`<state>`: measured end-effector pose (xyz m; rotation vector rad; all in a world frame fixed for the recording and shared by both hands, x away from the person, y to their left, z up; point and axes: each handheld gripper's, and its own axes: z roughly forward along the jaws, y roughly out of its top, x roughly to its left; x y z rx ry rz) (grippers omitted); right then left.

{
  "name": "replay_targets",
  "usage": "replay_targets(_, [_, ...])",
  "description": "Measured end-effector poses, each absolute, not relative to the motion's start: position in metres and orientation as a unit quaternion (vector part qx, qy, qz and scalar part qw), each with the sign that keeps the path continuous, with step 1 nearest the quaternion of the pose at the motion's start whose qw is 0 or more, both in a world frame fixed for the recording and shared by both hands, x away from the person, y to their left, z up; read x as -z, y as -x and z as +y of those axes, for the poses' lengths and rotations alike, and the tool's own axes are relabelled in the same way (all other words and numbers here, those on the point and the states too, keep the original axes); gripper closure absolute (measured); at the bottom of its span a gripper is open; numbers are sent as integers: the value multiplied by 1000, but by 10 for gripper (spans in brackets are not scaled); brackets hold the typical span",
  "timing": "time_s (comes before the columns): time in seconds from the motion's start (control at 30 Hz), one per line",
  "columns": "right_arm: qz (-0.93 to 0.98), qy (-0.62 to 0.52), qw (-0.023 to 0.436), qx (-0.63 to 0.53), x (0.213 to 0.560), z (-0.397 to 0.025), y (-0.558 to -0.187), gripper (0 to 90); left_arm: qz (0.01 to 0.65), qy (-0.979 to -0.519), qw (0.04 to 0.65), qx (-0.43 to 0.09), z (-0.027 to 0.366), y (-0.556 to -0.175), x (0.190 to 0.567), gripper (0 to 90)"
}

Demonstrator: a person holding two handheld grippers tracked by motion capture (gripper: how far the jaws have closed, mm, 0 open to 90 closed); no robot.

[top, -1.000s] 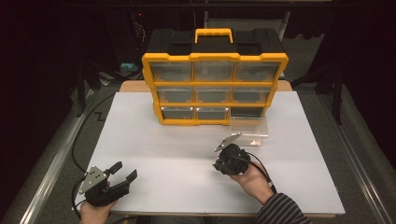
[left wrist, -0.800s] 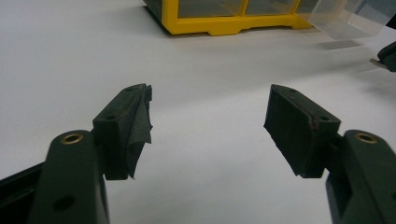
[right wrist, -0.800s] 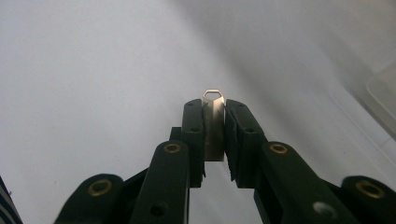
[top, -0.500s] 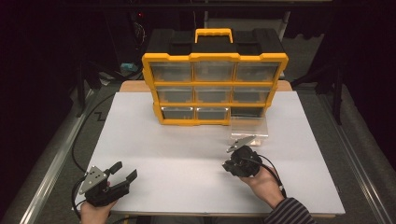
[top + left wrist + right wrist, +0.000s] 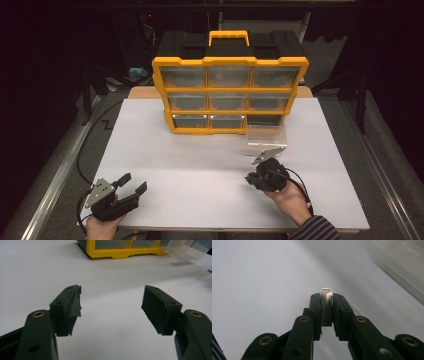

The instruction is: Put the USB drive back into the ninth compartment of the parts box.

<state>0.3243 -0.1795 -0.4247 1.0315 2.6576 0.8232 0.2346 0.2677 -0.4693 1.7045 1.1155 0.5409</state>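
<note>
I held 2 grippers over a white table (image 5: pixel 200 165). My right gripper (image 5: pixel 327 298) was clamped on a small flat silver metal piece (image 5: pixel 326 305), its looped tip poking out just past the 2 black jaws. In the high view, that right gripper (image 5: pixel 260 167) sat at the table's right, near a clear plastic drawer (image 5: pixel 266 139) that lay on the table just in front of a yellow and black organiser cabinet (image 5: pixel 229 90) with 9 compartments. My left gripper (image 5: pixel 111 305) rested at the near left corner, well apart from the cabinet, jaws spread wide and holding nothing.
</note>
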Motion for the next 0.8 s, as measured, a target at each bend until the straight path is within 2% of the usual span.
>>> replay_targets(0.8, [858,-387,108,-320,422,-225,-308,795,461,-702,493,-224,267,-235,470,324])
